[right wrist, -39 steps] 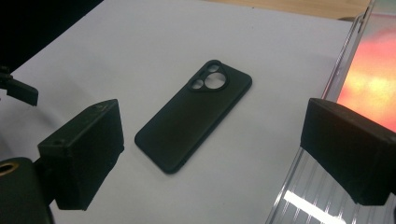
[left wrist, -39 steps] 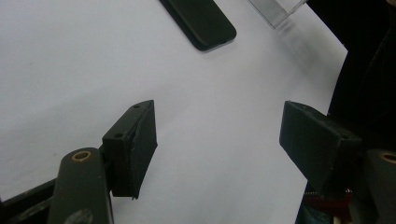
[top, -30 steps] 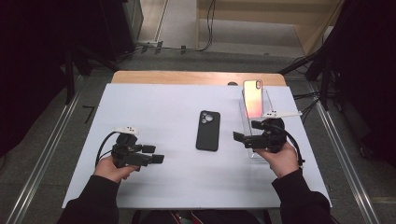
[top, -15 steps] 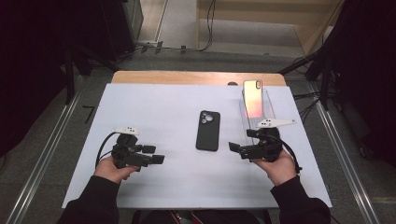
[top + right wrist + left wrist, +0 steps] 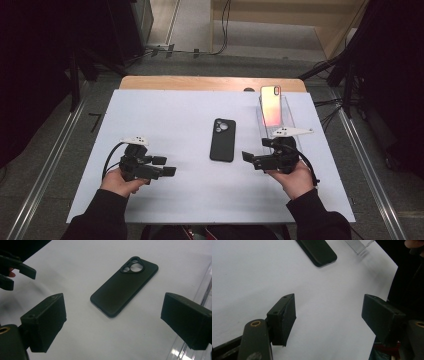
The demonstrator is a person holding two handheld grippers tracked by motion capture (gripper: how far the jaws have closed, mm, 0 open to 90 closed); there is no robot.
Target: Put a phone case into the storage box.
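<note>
Since both grippers are parked low with nothing in them, I read this as the lineup before a grab. The case lies flat, camera cutout facing up, mid-table, between the two hands and touching neither. My right gripper sits just beside its near right corner, jaws spread wide and aimed at it, so in the right gripper view the case sits squarely between them, clearly the target. The left gripper rests farther off on the table, jaws apart and empty too, probably waiting to steady things. The phone leans in the clear stand at the back right, I'd guess kept upright so it's easy to pinch by its edges.
</note>
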